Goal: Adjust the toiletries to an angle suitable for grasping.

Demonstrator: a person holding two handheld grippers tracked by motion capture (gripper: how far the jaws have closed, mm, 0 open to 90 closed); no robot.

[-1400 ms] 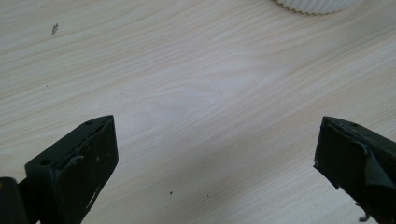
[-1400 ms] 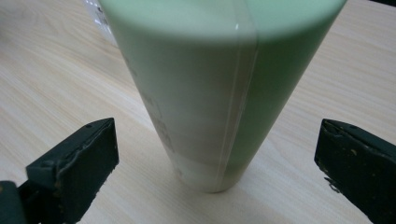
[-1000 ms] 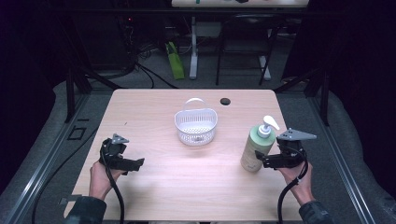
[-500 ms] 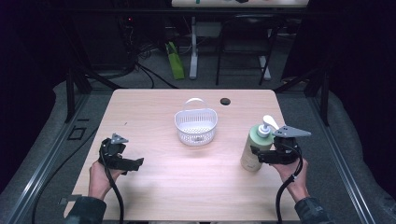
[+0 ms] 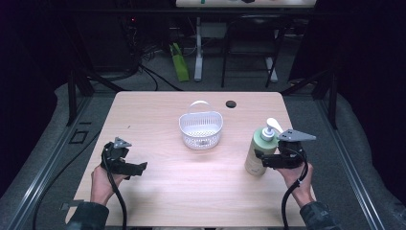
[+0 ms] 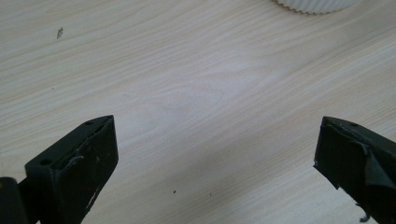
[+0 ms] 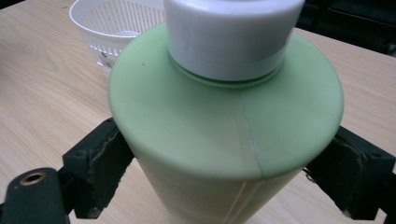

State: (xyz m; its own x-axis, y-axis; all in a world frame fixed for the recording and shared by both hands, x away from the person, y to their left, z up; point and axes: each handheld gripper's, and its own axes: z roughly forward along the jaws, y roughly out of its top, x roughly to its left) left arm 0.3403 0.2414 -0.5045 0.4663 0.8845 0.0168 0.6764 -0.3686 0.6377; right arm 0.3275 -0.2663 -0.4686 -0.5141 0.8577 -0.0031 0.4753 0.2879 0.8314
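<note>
Upright, the green pump bottle [image 5: 258,151] stands clamped in the right gripper [image 5: 262,160], the basket [image 5: 201,129] up-left; the left gripper [image 5: 140,167] gapes empty.

smooth plastic on pale wood, dull black jaws

my pump bottle [image 7: 224,135] is satin-smooth green plastic with a faint moulding seam and a glossier white collar; the basket [image 5: 201,128] is white perforated plastic; the table [image 6: 196,93] is light, matt wood-grain; my right gripper [image 7: 229,163] and left gripper [image 6: 215,154] look like matt black plastic with scuffed, rubbery pads.
</note>
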